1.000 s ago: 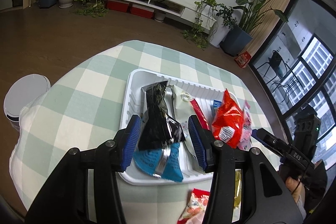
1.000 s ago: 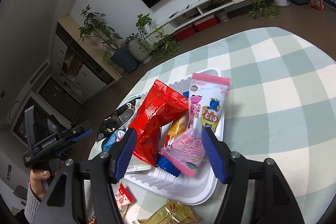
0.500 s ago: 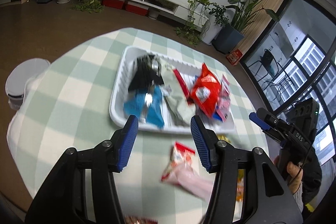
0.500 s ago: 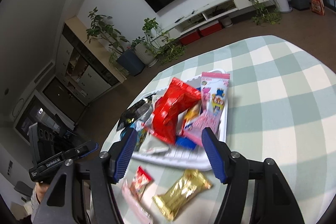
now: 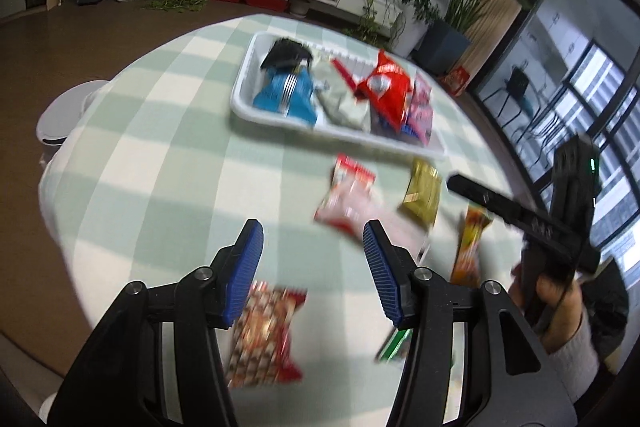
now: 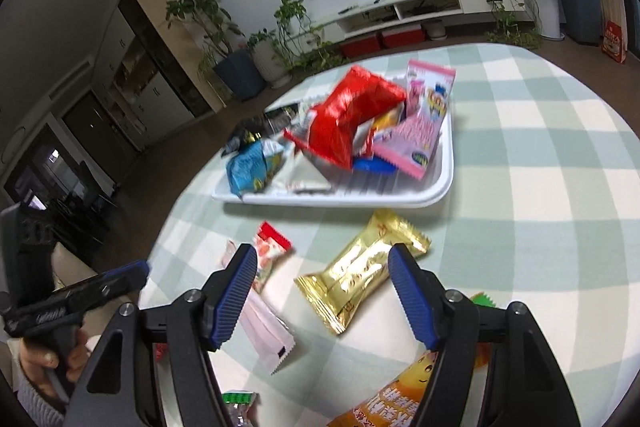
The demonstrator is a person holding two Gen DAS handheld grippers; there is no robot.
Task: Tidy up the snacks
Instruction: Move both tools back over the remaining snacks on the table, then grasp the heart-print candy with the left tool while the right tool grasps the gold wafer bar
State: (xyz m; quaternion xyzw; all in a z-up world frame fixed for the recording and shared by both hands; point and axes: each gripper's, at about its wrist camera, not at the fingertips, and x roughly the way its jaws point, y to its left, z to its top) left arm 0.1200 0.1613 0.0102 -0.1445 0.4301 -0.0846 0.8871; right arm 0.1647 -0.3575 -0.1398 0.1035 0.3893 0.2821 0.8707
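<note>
A white tray (image 5: 276,117) (image 6: 444,183) on the checked table holds several snack packs, among them a red bag (image 6: 348,115), a blue pack (image 5: 286,93) and a pink pack (image 6: 420,127). Loose on the cloth lie a gold pack (image 6: 362,267) (image 5: 422,193), a pink-and-red pack (image 5: 348,195) (image 6: 268,251), an orange pack (image 5: 470,247) (image 6: 404,399) and a red patterned pack (image 5: 262,339). My left gripper (image 5: 312,267) is open and empty above the cloth. My right gripper (image 6: 324,291) is open and empty, its jaws either side of the gold pack.
The round table (image 6: 540,155) has a green-and-white checked cloth. A white round stool (image 5: 64,115) stands left of it. Beyond are a TV stand (image 6: 420,7), potted plants (image 5: 452,27) and a window wall. A green pack (image 6: 238,397) lies at the near edge.
Both grippers have pulled back from the tray toward the near side of the table. The loose packs on the cloth have come into view. Both stay open.
</note>
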